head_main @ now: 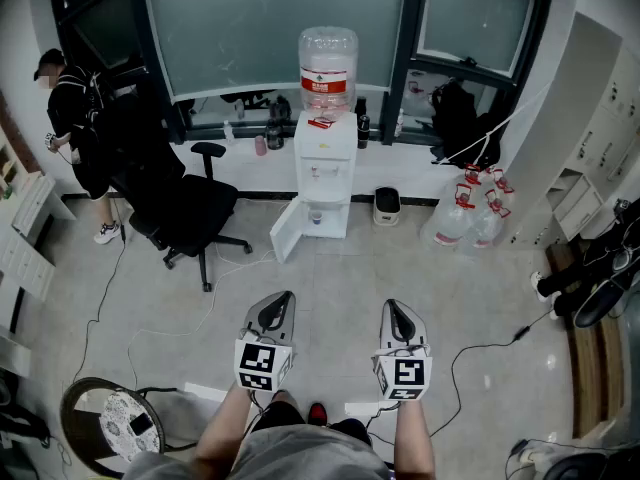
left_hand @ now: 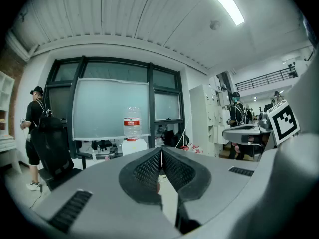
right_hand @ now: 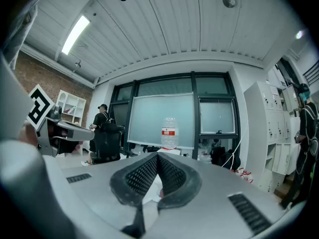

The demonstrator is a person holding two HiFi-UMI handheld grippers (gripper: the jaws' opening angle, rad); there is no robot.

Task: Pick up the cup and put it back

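Observation:
A white water dispenser with a clear bottle on top stands against the far window wall. Its lower cabinet door hangs open, and a small cup-like thing sits inside; it is too small to make out. My left gripper and right gripper are held side by side over the floor, well short of the dispenser and pointing at it. The left gripper has its jaws together with nothing held. The right gripper is also shut and empty. The dispenser shows straight ahead of the jaws.
A black office chair stands left of the dispenser, and a person stands beyond it at far left. Several water bottles and a small bin sit to the right. Cables trail on the floor. A round stool is at my near left.

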